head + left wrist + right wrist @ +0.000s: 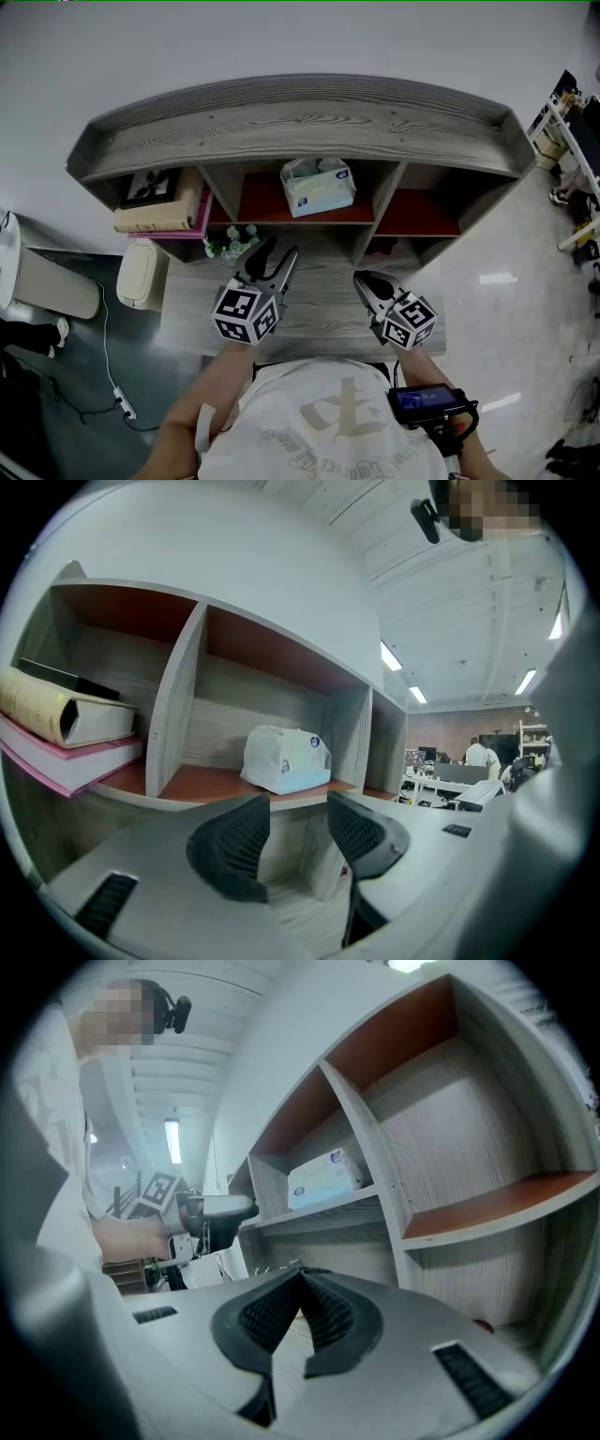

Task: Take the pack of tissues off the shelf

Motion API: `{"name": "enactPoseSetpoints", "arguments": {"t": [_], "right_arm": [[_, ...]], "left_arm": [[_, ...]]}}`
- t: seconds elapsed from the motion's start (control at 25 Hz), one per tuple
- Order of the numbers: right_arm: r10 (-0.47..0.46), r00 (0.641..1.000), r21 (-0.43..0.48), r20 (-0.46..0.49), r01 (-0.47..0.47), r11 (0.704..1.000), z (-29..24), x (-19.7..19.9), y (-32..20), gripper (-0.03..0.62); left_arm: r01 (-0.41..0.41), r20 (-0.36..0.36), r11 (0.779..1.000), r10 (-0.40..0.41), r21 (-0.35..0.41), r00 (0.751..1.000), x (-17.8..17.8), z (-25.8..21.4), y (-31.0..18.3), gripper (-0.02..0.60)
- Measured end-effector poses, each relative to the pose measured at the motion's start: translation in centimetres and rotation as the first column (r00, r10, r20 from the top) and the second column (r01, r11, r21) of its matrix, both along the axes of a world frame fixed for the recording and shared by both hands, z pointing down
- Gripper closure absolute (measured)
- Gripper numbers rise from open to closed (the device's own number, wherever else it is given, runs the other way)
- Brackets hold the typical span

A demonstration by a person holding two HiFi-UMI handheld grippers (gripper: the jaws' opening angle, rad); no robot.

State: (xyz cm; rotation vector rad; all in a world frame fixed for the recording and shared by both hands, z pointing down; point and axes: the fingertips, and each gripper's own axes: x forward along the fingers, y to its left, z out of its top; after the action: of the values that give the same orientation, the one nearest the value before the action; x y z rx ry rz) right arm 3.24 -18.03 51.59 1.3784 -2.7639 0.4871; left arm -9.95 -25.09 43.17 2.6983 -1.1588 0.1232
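White T-shirt (pixel 323 422) (faint grey print); left hand-held gripper (pixel 295 806) grey, black-padded.

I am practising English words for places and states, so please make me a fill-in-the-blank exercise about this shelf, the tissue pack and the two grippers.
1. The pack of tissues lies in the ____ compartment of the shelf.
2. The left gripper has its jaws ____, with nothing between them.
3. The right gripper has its jaws ____, pad against pad.
4. The books lie in the ____ compartment.

Missing words: middle; open; shut; left.
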Motion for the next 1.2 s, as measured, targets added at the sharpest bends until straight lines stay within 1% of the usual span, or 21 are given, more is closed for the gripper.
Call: {"name": "enactPoseSetpoints", "arguments": {"t": [0.12,0.28,0.36,0.52,0.92,1.2], "right_arm": [[0.001,1.000,-0.002,-0.003,-0.001,1.000,0.0,0.1,-0.1,0.589],[0.008,1.000,-0.014,-0.003,-0.008,1.000,0.5,0.4,0.2,0.589],[0.011,1.000,-0.017,-0.001,-0.011,1.000,0.6,0.4,0.3,0.589],[0.016,1.000,-0.017,0.000,-0.016,1.000,0.5,0.5,0.4,0.589],[0.036,0.999,-0.035,0.002,-0.036,0.999,1.0,1.0,0.4,0.589],[0.048,0.999,-0.047,0.003,-0.047,0.998,1.6,1.3,0.0,0.589]], "left_arm": [[0.002,0.008,1.000,-0.002,0.013,1.000,0.3,-0.7,-0.7,0.357],[0.019,0.006,0.999,-0.019,0.028,1.000,0.7,-1.9,-1.9,0.357],[0.034,0.005,0.999,-0.035,0.041,0.999,0.9,-2.7,-2.7,0.371],[0.047,0.018,0.997,-0.049,0.055,0.999,1.3,-3.7,-4.2,0.371],[0.049,0.076,0.998,-0.052,0.037,0.996,2.6,-3.8,-6.4,0.371],[0.051,0.086,0.998,-0.053,0.024,0.995,3.4,-3.5,-7.8,0.371]]}}
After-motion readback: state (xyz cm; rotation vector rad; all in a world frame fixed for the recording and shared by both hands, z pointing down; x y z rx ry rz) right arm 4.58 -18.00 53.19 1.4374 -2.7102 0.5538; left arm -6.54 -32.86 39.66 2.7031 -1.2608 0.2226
